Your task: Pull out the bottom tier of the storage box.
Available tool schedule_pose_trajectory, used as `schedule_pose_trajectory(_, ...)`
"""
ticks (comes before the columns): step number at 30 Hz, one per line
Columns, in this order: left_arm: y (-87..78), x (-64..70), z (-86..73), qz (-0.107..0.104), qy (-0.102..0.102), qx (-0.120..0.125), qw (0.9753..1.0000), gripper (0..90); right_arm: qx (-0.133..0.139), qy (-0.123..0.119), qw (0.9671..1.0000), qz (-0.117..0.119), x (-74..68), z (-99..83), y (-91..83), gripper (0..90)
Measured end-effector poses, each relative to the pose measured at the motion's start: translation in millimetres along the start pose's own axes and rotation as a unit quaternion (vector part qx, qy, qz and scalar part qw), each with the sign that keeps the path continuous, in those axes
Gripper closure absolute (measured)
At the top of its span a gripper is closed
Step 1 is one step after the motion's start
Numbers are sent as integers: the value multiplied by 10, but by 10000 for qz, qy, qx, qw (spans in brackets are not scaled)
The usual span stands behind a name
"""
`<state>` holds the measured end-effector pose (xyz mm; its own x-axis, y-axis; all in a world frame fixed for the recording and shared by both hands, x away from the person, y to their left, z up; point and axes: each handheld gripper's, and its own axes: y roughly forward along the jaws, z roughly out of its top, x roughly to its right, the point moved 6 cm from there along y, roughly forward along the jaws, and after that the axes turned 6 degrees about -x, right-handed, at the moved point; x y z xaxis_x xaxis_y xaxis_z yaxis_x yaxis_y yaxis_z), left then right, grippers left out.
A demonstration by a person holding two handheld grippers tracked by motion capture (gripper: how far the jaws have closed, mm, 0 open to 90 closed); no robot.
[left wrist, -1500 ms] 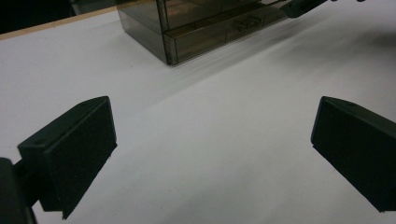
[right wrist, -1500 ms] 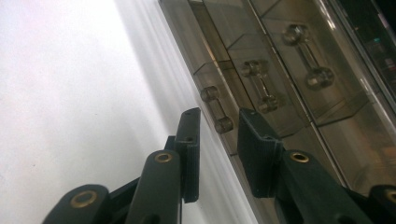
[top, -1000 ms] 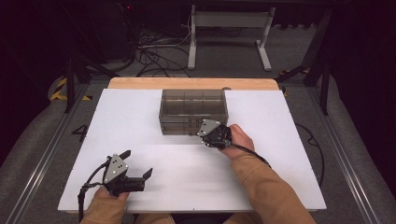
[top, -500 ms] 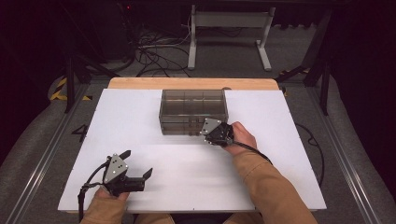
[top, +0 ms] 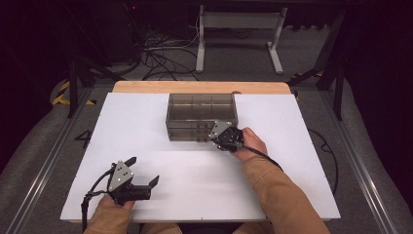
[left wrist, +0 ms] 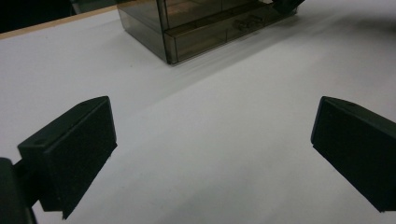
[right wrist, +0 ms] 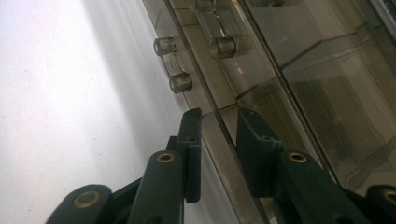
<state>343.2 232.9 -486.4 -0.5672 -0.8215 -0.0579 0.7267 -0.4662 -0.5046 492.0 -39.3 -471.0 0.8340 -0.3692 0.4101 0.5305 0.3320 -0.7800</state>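
Room: dark workshop, cables and a metal stand on the floor beyond the white counter (top: pixel 146 122).
Left claw (top: pixel 144 170): nearest the person, resting low over bare counter, jaws spread wide with nothing between them.
Right claw (top: pixel 217 138): ahead and to the right of the left one, up against the front of the smoky plastic drawer box (top: pixel 202 116).
Right claw's state: jaws nearly pressed together, straddling the thin front wall of a drawer (right wrist: pixel 219 140); from the right gripper view I'd say they pinch that wall, though a sliver of gap may remain.
Knobs: two clear drawer handles (right wrist: pixel 173 65) sit just beyond the right claw's tips, untouched.
Drawer box from the left claw: well ahead, its corner and lower drawers (left wrist: pixel 210 35) in sight.
Step in hand: likely pulling a drawer open.
Doing it well: keep the pinch square on the wall, draw straight back toward the person, level and slow, so the light box doesn't slide; the idle left claw could brace it.
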Motion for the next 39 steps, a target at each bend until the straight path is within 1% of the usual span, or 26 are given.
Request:
schedule_pose_trajectory(3,0,1,0,-5,-3,-1,10000,8,-37,62,10000,57,-1,0,-12,742)
schedule_pose_trajectory(6,0,1,0,1,-1,0,10000,8,-57,142,9997,185,-4,-4,-27,747)
schedule_pose_trajectory(8,0,1,-1,-3,-2,-2,10000,8,-89,181,9995,236,-5,-5,-39,765)
schedule_pose_trajectory(9,0,0,0,2,0,-1,10000,8,-156,204,9992,303,-5,-2,-48,765)
schedule_pose_trajectory(10,0,0,0,2,-2,-1,10000,8,-221,268,9986,400,-7,5,-58,768)
schedule_pose_trajectory(13,-2,0,-1,-2,7,-5,10000,8,-341,360,9971,583,-12,8,-79,780)
schedule_pose_trajectory(16,-2,-1,-1,-3,5,-2,10000,8,-373,497,9953,741,-13,2,-95,794)
schedule_pose_trajectory(18,-1,0,0,-7,-8,2,10000,8,-390,546,9941,849,-22,-1,-107,805)
schedule_pose_trajectory(25,-8,-11,0,-43,-74,27,10000,8,-524,556,9903,1160,-84,-7,-148,803)
schedule_pose_trajectory(28,-7,-11,0,-46,-77,24,10000,8,-550,523,9897,1218,-106,-13,-162,803)
schedule_pose_trajectory(32,-7,-11,0,-45,-75,22,10000,8,-606,506,9878,1345,-155,-13,-184,791)
schedule_pose_trajectory(38,-7,-10,0,-48,-77,23,10000,8,-662,435,9880,1328,-199,-15,-209,781)
schedule_pose_trajectory(39,-6,-9,0,-54,-79,21,10000,8,-669,433,9876,1351,-206,-17,-214,781)
